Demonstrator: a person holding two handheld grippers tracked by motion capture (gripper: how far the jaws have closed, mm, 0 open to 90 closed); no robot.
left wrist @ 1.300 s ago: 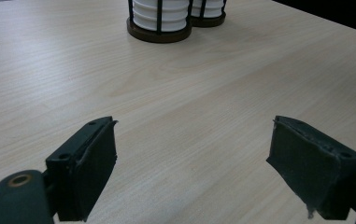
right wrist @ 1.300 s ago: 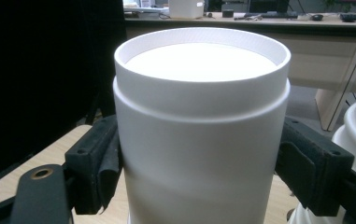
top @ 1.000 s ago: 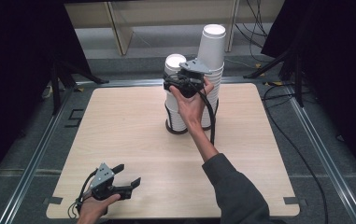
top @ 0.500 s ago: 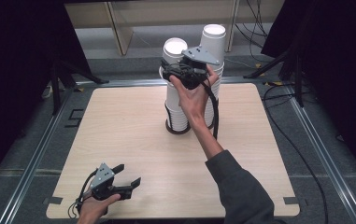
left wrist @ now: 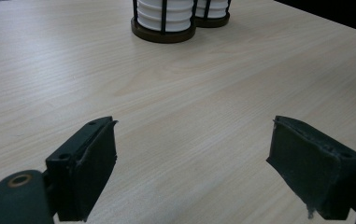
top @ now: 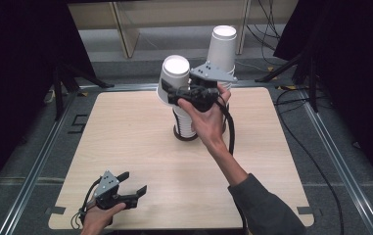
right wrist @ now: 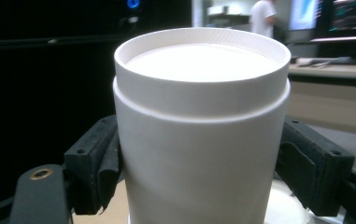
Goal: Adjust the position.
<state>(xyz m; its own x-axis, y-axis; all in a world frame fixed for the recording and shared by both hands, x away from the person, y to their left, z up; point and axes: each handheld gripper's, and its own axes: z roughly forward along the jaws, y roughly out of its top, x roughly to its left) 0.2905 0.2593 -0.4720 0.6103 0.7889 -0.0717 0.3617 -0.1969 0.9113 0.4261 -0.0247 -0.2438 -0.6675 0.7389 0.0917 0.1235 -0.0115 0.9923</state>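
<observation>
**Lifting the top cup off the stack**

At six o'clock, the left gripper is idling with jaws spread and empty over the table. Toward twelve, the right gripper is pinching an upside-down paper cup by its sides, raising it clear of the left cup holder. Beyond it, the second stack is standing tall, untouched.

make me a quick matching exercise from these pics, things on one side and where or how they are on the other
Things:
1. white cup
2. left gripper
3. taller cup stack
4. cup holder base

States:
a. open, low over the table's near edge
b. dark ring standing on the table
c. clamped in the right gripper
d. upside down, behind the right hand

Pairs: 1-c, 2-a, 3-d, 4-b
</observation>
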